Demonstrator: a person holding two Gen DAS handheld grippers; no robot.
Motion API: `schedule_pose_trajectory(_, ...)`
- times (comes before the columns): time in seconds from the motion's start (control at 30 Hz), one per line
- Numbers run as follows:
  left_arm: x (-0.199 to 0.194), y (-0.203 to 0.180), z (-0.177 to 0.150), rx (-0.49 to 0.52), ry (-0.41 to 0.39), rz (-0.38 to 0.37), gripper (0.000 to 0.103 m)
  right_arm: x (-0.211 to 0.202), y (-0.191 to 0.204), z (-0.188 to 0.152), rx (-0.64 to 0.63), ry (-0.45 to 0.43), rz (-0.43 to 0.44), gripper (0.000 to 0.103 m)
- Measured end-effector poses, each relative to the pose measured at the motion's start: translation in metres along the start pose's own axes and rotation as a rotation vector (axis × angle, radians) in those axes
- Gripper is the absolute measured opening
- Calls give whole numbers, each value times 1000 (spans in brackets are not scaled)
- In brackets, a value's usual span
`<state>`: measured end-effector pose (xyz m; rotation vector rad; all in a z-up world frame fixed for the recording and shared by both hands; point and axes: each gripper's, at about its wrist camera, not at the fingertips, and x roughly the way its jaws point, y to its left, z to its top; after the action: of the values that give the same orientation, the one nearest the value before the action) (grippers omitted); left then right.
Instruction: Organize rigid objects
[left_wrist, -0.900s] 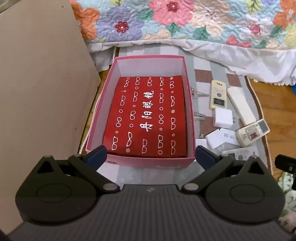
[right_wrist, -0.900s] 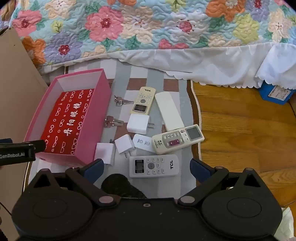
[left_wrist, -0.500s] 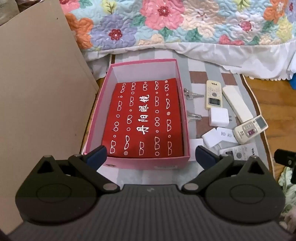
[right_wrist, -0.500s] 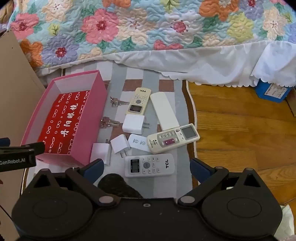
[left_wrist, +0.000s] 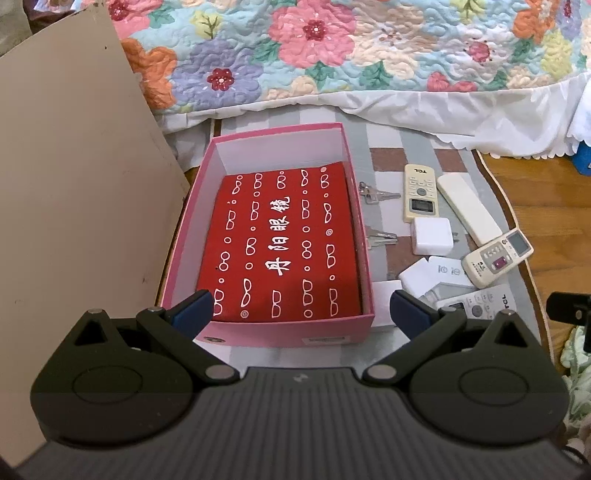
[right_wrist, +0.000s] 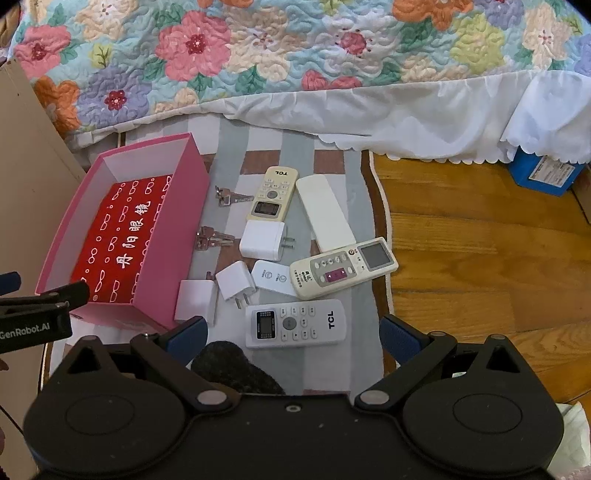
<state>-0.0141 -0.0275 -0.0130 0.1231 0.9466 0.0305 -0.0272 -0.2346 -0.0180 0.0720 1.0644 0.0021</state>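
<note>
- Pink box (left_wrist: 280, 334): open-topped, on the rug (right_wrist: 354, 184), just beside a tan board (left_wrist: 74, 203) on its left. A red sheet (left_wrist: 284, 251) printed with white eyeglass outlines and characters covers its floor; nothing else lies in it.
- Loose items: all on the rug to the right of the box, none inside it.
- Keys: one set (right_wrist: 227, 197) and a second set (right_wrist: 212, 238) lie just beside the box's right wall.
- Remotes: a cream TCL remote (right_wrist: 273, 194); a plain white remote (right_wrist: 325, 218) beside it; a remote with a purple button (right_wrist: 343, 267) tilted across the white one's near end; a white TCL remote (right_wrist: 295, 323) nearest the viewer.
- Chargers: a large charger (right_wrist: 260, 240) touching the cream remote's near end; a small charger (right_wrist: 232, 282); a flat white adapter (right_wrist: 273, 277) partly under the tilted remote; a white block (right_wrist: 195, 301) against the box's near corner.
- Left gripper (left_wrist: 299, 310): jaws wide apart, empty, hanging over the box's near wall.
- Right gripper (right_wrist: 291, 334): jaws wide apart, empty, above the white TCL remote, clear of it.
- Open room: bare rug in front of the box; wood floor (right_wrist: 480, 258) free to the right of the rug's edge.
- Surroundings: a bed with a floral quilt (right_wrist: 295, 48) and white skirt bounds the far side; a blue box (right_wrist: 543, 173) sits under the skirt at right.
</note>
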Motion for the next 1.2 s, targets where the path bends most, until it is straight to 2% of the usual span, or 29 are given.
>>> schedule_pose_trajectory(1.2, 4, 9, -2, -44, 18, -13, 103, 6, 3, -1, -19, 20, -12, 101)
